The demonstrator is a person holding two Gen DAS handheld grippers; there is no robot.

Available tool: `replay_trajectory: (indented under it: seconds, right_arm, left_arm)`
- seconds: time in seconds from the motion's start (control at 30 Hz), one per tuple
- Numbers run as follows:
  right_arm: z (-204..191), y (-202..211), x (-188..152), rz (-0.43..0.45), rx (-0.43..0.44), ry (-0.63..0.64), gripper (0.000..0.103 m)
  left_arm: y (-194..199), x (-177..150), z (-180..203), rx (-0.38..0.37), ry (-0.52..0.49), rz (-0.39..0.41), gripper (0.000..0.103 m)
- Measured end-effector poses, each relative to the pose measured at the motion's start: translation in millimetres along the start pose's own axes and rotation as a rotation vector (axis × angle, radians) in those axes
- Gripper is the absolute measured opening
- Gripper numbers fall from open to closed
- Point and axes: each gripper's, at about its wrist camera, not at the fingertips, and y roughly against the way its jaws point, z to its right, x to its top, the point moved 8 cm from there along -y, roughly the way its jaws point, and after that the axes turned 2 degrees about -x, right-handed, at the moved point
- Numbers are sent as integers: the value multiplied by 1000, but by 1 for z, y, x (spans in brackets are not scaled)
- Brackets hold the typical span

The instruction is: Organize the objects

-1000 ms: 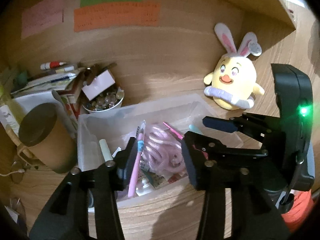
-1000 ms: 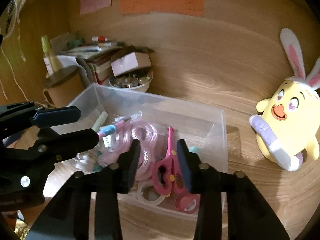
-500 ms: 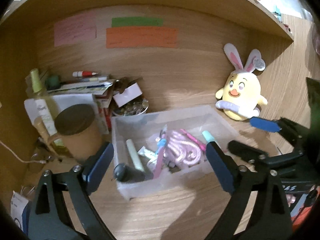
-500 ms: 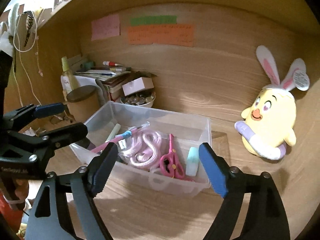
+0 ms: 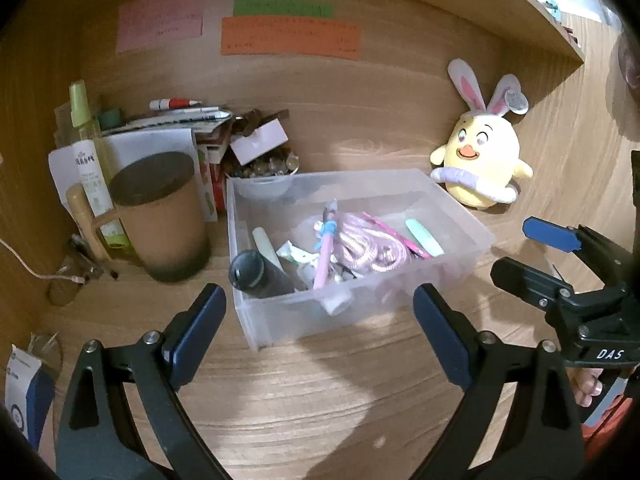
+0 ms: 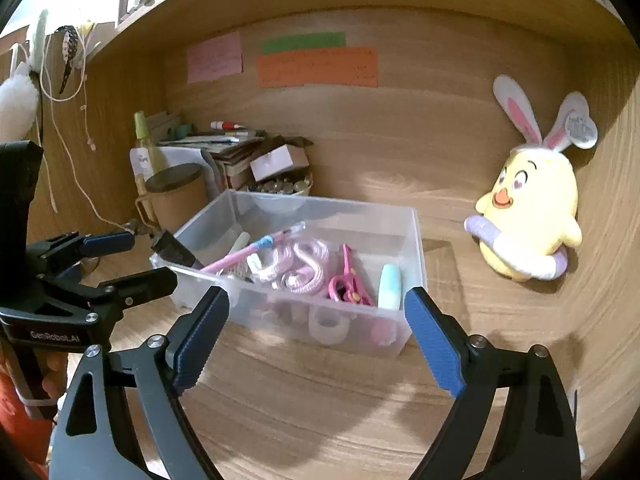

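A clear plastic bin [image 5: 460, 216] [image 6: 414, 256] stands on the wooden desk. It holds a pink pen [image 5: 326, 248], a coiled pink cord [image 5: 368, 248] [image 6: 300, 264], pink scissors [image 6: 346, 280], a mint tube [image 5: 424, 237] [image 6: 390, 286], a dark cylinder [image 5: 260, 276] and small bits. My left gripper [image 5: 320, 320] is open and empty, pulled back in front of the bin. My right gripper [image 6: 316, 320] is open and empty, also in front of the bin. Each gripper shows at the edge of the other's view.
A yellow bunny plush [image 5: 482, 168] [image 6: 528, 216] leans on the back wall at the right. At the left stand a brown lidded mug [image 5: 160, 216], a spray bottle [image 5: 86, 128], stacked papers and a bowl of beads [image 5: 264, 166]. Sticky notes [image 5: 290, 36] hang on the wall.
Both grippers have opened wide and drawn back from inside the bin to the desk in front of it. The items stay in the bin.
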Motion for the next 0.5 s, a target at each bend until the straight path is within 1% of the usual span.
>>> replay_trajectory:
  seconds: [0.5]
  right_arm:
    - [4, -6, -11, -29, 10, -29, 88]
  left_arm:
    - [1, -5, 3, -15, 4, -2, 96]
